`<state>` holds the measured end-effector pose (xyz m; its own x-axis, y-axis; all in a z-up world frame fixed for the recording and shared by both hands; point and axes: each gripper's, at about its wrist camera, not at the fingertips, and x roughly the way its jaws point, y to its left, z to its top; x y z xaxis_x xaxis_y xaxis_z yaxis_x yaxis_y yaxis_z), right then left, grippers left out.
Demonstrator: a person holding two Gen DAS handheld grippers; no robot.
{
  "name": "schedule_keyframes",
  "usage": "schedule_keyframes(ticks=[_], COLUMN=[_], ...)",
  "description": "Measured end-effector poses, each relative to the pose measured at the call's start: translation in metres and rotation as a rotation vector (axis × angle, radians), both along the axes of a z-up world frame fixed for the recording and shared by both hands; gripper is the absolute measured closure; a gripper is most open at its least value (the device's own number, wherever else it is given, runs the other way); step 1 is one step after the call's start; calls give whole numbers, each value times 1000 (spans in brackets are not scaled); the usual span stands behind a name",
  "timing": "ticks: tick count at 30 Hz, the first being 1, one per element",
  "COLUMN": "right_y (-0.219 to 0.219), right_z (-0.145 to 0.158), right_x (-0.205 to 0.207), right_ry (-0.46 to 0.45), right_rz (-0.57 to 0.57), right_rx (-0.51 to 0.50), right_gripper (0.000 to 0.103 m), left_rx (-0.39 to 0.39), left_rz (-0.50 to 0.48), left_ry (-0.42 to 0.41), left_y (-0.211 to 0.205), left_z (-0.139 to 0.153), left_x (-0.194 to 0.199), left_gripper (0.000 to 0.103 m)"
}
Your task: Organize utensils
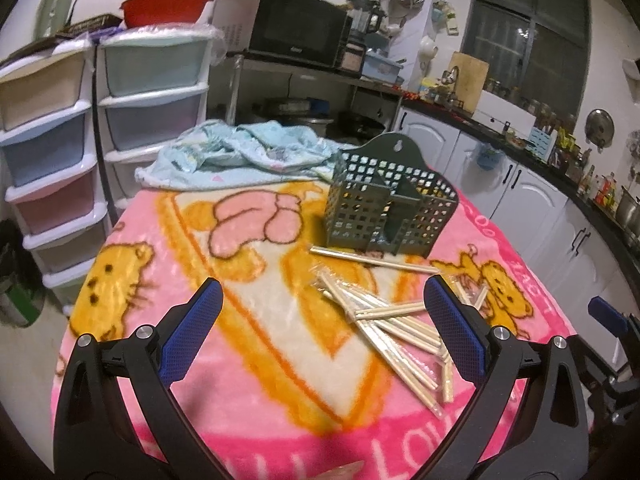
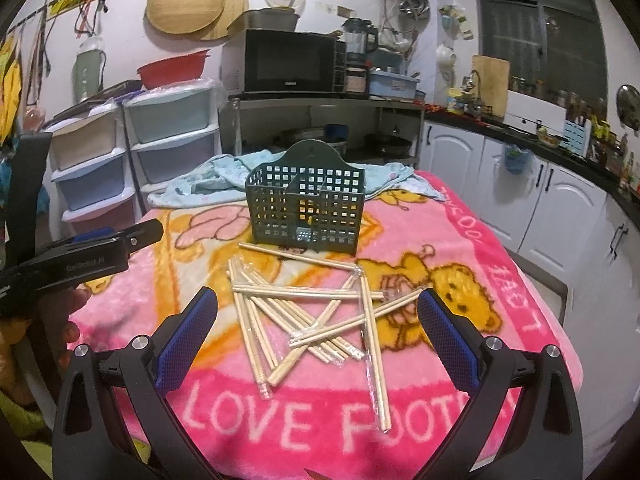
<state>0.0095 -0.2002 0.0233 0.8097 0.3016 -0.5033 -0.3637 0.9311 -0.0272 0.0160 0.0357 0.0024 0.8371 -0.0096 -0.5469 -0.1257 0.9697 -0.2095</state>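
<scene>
Left wrist view: my left gripper (image 1: 322, 304) hangs spread and empty above the pink cartoon blanket (image 1: 248, 396). The chopsticks (image 1: 394, 330) lie scattered at lower right of centre, and the green perforated holder (image 1: 384, 212) stands upright just beyond, probably to receive them.

Right wrist view: my right gripper (image 2: 318, 312) is also spread, holding nothing, framing the pile, so I judge sorting not yet begun. A microwave (image 2: 290, 62) and plastic drawers (image 2: 172, 128) fill the upper left.
</scene>
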Motion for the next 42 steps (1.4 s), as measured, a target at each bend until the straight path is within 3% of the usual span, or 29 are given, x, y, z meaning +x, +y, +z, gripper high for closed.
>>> schedule_keyframes(ticks=[8, 22, 30, 42], right_y=[-3, -17, -10, -6], right_z=[-1, -24, -54, -79], right_x=[29, 97, 138, 180], right_ry=[31, 147, 258, 366], right_rz=[28, 23, 45, 78], right_rx=[-36, -79, -107, -98], right_gripper=[6, 9, 29, 39], left_rx=[-92, -113, -160, -195], left_rz=[-10, -135, -172, -181], left_ry=[70, 161, 256, 334], left_y=[25, 5, 4, 11], left_z=[-10, -32, -58, -82], left_x=[25, 81, 109, 140], left_gripper=[10, 11, 34, 52])
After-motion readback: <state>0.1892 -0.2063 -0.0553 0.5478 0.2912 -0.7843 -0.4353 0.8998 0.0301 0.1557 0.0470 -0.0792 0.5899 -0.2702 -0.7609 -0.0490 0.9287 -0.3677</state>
